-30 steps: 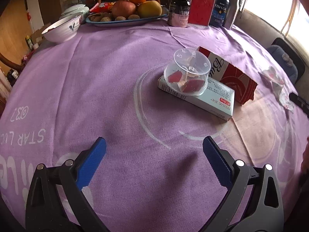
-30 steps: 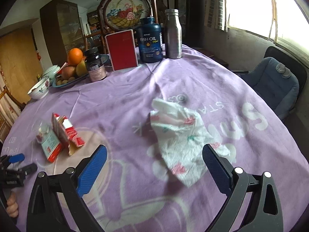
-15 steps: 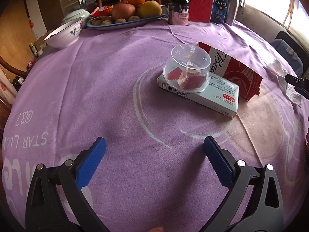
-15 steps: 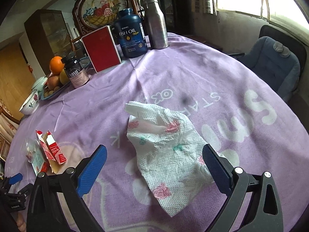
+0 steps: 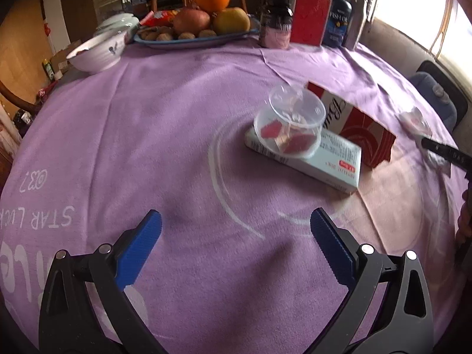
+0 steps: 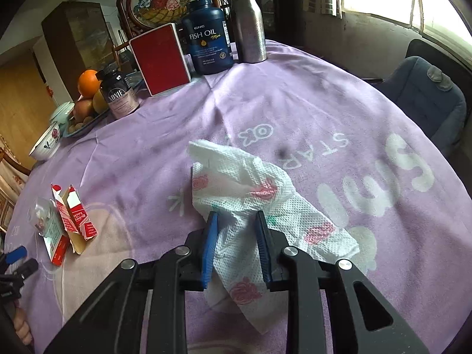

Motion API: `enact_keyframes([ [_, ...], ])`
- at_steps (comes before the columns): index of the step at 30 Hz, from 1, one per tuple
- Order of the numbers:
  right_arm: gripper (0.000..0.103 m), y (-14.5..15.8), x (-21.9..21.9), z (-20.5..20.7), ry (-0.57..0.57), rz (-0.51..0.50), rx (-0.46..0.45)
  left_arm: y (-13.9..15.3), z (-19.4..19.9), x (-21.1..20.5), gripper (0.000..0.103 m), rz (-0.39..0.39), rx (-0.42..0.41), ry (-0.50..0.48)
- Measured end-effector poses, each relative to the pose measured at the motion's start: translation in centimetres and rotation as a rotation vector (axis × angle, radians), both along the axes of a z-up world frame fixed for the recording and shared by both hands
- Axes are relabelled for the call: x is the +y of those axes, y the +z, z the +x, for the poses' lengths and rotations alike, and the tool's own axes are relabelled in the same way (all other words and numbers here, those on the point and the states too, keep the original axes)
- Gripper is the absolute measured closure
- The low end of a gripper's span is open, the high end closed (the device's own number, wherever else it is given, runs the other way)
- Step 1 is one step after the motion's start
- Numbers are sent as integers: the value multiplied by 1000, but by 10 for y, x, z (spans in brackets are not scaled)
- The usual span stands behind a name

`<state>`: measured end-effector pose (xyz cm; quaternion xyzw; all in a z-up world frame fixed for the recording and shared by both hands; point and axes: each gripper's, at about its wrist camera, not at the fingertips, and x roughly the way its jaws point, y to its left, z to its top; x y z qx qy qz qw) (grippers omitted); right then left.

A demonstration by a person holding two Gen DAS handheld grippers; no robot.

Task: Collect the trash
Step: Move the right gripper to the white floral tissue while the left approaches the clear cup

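The right gripper (image 6: 236, 221) is seen with its jaws drawn in narrow; they have just been closing, and a crumpled paper towel (image 6: 247, 194) with a pink rose print is pinched between the blue pads (image 6: 210, 242). The towel is bunched up where it is squeezed, while its ends are spread out on the purple cloth of the counter (image 6: 339, 112) ahead of and below the jaws. The left gripper (image 5: 236, 227) is held above a bare stretch of the cloth with its jaws spread wide, and nothing is held or touched by them. Ahead of it, well apart from its pads, a clear plastic cup (image 5: 290, 124) with red scraps inside is seen resting on a pale green carton (image 5: 327, 159), and a torn red box (image 5: 362, 129) is lying just behind, touching the carton.
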<state>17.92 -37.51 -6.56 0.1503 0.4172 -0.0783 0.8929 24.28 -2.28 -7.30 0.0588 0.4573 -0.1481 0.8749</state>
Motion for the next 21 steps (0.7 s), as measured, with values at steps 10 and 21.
enact_keyframes([
  [10,42,1,14,5,70,-22,7,40,-6,-26,10,75,-148,-57],
  [21,25,0,16,7,100,-17,11,23,40,-55,24,83,-136,-24],
])
